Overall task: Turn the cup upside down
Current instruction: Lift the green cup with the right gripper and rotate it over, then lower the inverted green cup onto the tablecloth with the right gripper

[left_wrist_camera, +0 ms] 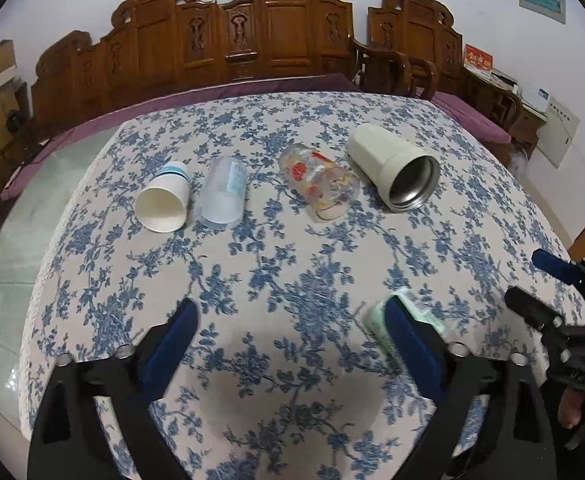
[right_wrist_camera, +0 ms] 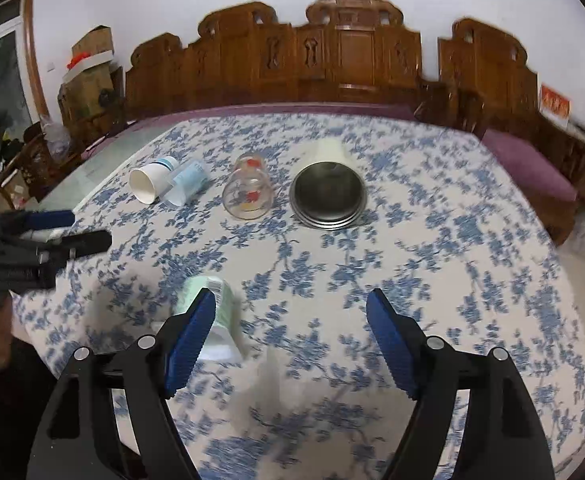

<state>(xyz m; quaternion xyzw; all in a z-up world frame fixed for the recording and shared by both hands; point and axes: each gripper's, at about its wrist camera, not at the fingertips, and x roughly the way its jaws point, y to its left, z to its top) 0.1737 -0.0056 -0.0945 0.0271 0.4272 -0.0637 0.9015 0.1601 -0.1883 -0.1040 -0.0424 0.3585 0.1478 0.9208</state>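
Note:
Several cups lie on their sides in a row on the floral tablecloth (left_wrist_camera: 292, 272): a white paper cup (left_wrist_camera: 164, 200) (right_wrist_camera: 150, 184), a clear plastic cup (left_wrist_camera: 224, 196) (right_wrist_camera: 186, 186), a printed glass (left_wrist_camera: 320, 184) (right_wrist_camera: 248, 192) and a cream steel-lined cup (left_wrist_camera: 392, 168) (right_wrist_camera: 328, 192). A pale green paper cup (left_wrist_camera: 404, 316) (right_wrist_camera: 212, 320) stands mouth down near the front. My left gripper (left_wrist_camera: 292, 344) is open and empty, its right finger in front of the green cup. My right gripper (right_wrist_camera: 292, 340) is open and empty, its left finger in front of the same cup.
A carved wooden bench (left_wrist_camera: 252, 40) with a purple cushion runs behind the table. Boxes (right_wrist_camera: 88, 68) stand at the far left. The table's left edge (left_wrist_camera: 52, 240) drops to a pale floor. The other gripper shows at the frame edge in the left wrist view (left_wrist_camera: 564, 320) and in the right wrist view (right_wrist_camera: 44, 240).

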